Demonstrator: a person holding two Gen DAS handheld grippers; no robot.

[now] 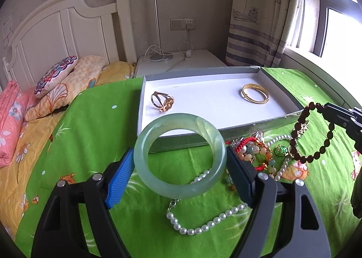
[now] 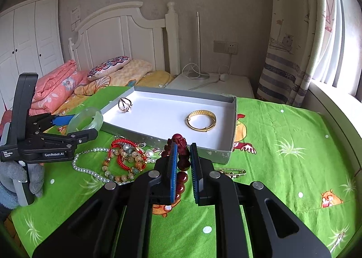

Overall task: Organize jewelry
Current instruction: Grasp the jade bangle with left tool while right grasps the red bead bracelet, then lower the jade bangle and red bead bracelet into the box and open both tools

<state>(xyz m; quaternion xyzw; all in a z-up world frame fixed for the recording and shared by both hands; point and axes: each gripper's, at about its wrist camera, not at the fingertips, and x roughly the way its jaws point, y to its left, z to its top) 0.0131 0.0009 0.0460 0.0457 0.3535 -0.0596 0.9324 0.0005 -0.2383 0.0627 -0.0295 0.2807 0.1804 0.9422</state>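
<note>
blue-padded left gripper clamps the pale green jade bangle above the green sheet, before the tray. right gripper pinches the dark red bead bracelet, raised beside the tray.

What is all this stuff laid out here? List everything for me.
Jade bangle: one, pale green, held in left tool.
Bead bracelet: one, dark red, held in right tool.
Tray: one, grey with white lining, on green bedspread.
Gold bangle: one, in tray, right.
Gold ring: one, in tray, left.
Pearl necklace: one, white, on bedspread.
Tangled bead strings: red, orange, by tray.
Left tool: black, blue pads.
Right tool: black, blue pads.
</note>
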